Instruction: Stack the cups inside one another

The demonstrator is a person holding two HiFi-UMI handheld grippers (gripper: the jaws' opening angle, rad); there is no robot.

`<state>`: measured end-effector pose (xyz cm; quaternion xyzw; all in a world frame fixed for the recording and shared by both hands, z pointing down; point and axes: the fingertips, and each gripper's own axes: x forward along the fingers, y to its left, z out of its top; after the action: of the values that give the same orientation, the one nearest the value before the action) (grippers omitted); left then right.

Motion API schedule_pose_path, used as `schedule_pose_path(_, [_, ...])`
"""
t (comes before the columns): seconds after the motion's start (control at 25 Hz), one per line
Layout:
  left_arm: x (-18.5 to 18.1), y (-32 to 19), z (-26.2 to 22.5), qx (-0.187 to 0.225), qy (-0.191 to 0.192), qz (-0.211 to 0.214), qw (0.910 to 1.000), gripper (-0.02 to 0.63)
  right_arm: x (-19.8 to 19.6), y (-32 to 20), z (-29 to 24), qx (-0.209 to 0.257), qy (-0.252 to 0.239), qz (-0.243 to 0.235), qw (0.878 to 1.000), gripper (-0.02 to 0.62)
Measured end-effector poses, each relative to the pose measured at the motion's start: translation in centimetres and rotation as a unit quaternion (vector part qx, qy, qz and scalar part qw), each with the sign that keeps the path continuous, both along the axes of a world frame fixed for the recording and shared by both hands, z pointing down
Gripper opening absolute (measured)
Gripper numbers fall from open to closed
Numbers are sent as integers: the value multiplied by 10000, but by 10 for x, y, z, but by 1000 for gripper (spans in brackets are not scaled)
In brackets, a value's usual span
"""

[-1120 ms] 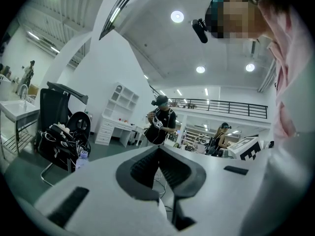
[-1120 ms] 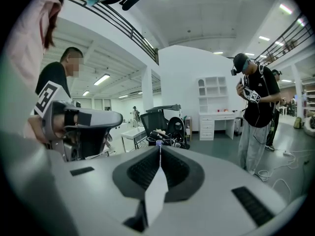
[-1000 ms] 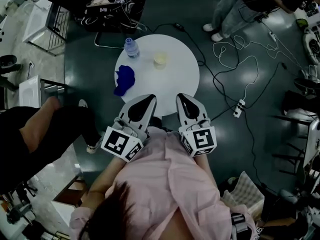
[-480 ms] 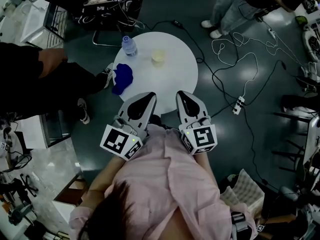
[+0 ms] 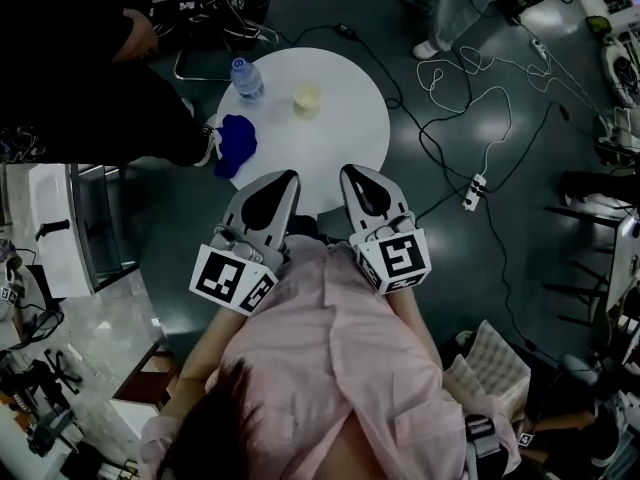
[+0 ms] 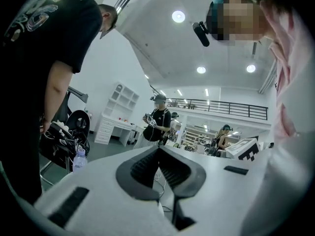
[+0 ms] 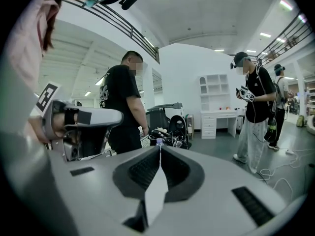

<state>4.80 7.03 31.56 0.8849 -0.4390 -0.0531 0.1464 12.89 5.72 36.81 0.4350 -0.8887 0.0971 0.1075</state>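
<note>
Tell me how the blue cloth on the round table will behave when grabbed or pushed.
The blue cloth lies crumpled and seems to drape over the table's edge, so it is probably floppy and would sag from a grip. Pushed, it would likely bunch up, and might slide off that edge.

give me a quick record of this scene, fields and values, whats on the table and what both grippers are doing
surface: round white table
cup: pale, upright, on the far half; one cup or several nested, too small to tell
bottle: clear, upright, left of the cup
cloth: blue, crumpled, at the table's left edge
left gripper: jaws together, nothing between them, near the table's near edge
right gripper: jaws together, nothing between them, beside the left one
bystander: person in black beside the table's far left
</note>
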Motion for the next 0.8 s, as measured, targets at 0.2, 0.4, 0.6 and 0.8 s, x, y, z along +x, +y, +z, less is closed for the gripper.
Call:
schedule_pose_path(0.2, [0,2,1,-37,50,-69,10000,15,0,2,1,3,32,-64,10000,31])
schedule_pose_path(0.4, [-2,5,0,-9,60,-116,9999,15,-9,2,0,8,95,-253,9996,32])
schedule_pose_path(0.6, [-1,10,0,-16,41,-149,9999,15,-17,9,1,3,179,-450,9988,31])
schedule_pose_path(0.8, [-4,12,-1,-23,38,-150,9999,14,-25,14,6,64,529,-618,9967,31])
